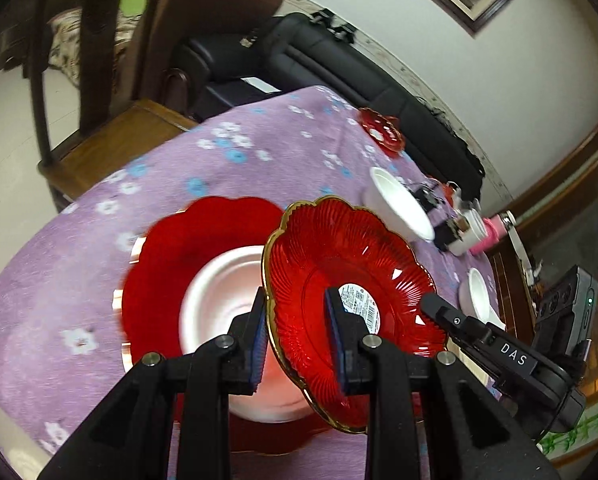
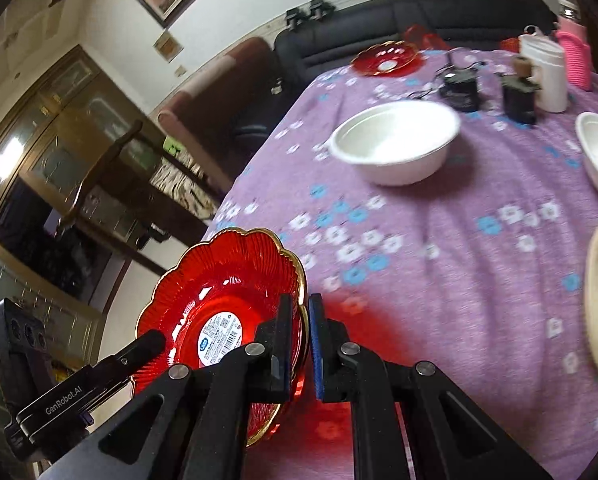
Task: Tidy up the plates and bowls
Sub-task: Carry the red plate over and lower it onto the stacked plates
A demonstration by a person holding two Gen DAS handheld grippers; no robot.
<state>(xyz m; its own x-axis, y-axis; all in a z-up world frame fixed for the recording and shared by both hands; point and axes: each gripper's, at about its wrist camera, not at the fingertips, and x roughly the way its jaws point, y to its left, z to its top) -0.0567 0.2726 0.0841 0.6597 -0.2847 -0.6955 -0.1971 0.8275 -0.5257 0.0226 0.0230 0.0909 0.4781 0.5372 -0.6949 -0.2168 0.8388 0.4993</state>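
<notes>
Both tools — left tool (image 1: 295,336), right tool (image 2: 299,344) — pinching red glass plate (image 1: 339,264) over red-rimmed plate (image 1: 171,248); white bowls (image 2: 395,144) and far red plate (image 2: 387,58) unsorted on counter (image 2: 439,248).

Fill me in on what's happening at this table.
Both grippers grip one red glass plate by its rim, tilted up off the purple tablecloth: the left gripper on one edge, the right gripper on another. Under it lies a red plate with a white centre. White bowls and another red glass plate sit further off.
</notes>
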